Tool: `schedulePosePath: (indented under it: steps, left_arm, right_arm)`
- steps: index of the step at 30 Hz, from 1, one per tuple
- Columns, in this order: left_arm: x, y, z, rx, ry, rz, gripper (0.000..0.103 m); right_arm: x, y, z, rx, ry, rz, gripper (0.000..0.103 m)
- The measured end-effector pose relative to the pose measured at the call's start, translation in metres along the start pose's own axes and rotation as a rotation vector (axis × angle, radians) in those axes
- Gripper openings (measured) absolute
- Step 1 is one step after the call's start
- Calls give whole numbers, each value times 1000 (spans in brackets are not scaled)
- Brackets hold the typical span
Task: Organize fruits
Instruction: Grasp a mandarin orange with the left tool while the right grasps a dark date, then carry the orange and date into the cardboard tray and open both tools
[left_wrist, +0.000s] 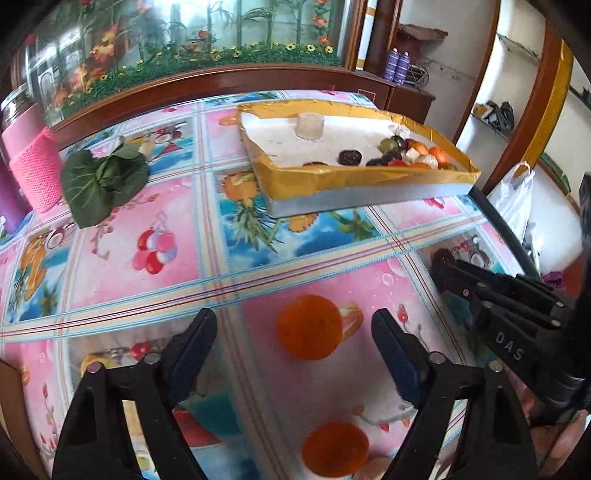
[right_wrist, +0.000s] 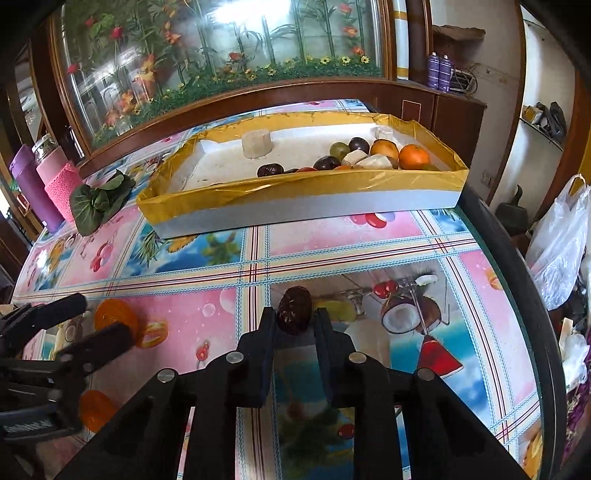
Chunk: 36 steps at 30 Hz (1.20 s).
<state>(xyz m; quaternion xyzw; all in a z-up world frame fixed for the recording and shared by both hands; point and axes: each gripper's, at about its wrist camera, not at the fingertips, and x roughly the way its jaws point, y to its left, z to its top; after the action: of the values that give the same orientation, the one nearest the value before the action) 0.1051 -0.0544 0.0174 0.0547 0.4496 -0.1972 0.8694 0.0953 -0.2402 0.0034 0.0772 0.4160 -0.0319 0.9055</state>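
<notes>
In the right wrist view my right gripper (right_wrist: 294, 319) is shut on a dark red date (right_wrist: 294, 309) just above the fruit-print tablecloth. My left gripper (left_wrist: 293, 325) stands open around an orange (left_wrist: 309, 326) that rests on the table, with a gap on both sides of it. A second orange (left_wrist: 335, 448) lies nearer to me. The right gripper (left_wrist: 443, 264) shows at the right of the left wrist view. Beyond them, a gold-rimmed tray (left_wrist: 354, 177) holds a pile of mixed fruit (left_wrist: 410, 153) at its right end.
A white cylinder (left_wrist: 309, 127) stands in the tray. A leafy green vegetable (left_wrist: 103, 181) and a pink knit-sleeved bottle (left_wrist: 35, 166) are at the far left. The table's dark right edge (right_wrist: 517, 277) has a white plastic bag (right_wrist: 557, 240) beyond it.
</notes>
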Motion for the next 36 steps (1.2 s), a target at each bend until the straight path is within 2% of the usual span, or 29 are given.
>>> schedulePosePath:
  steps: [1, 2, 3, 9, 13, 17, 20, 21, 24, 27, 31, 36]
  left_arm:
    - [4, -4, -1, 15, 9, 13, 50]
    - [2, -9, -2, 43, -9, 58, 41]
    - [1, -11, -3, 45, -1, 43, 32]
    - [-30, -1, -12, 1, -35, 33, 32]
    - [-72, 22, -31, -37, -67, 30, 32]
    - [-125, 66, -58, -109, -107, 51, 32]
    - [-165, 115, -81, -179, -120, 106, 33]
    - [-181, 137, -91, -201, -128, 154, 33]
    - [-211, 194, -117, -264, -120, 267, 33]
    - [-227, 245, -146, -347, -91, 342, 33]
    - [-229, 293, -173, -425, -54, 363, 33]
    - [-213, 318, -167, -441, -27, 323, 33]
  right_arm:
    - [0, -1, 0, 4, -1, 8, 19]
    - [-1, -2, -1, 14, -1, 19, 19]
    - [-1, -2, 0, 20, -1, 28, 19]
    - [-10, -1, 0, 37, -33, 84, 19]
    - [-16, -6, 0, 81, -36, 185, 19]
    - [-20, -8, -1, 122, -34, 276, 19]
    - [-29, 0, -4, 123, -44, 274, 19]
    - [-33, 5, -6, 115, -45, 270, 19]
    - [-50, 34, -17, 59, -45, 275, 19]
    - [-66, 73, -28, 6, -26, 327, 20]
    - [-80, 140, -36, -77, 13, 405, 20]
    - [-88, 231, -51, -194, 68, 481, 20]
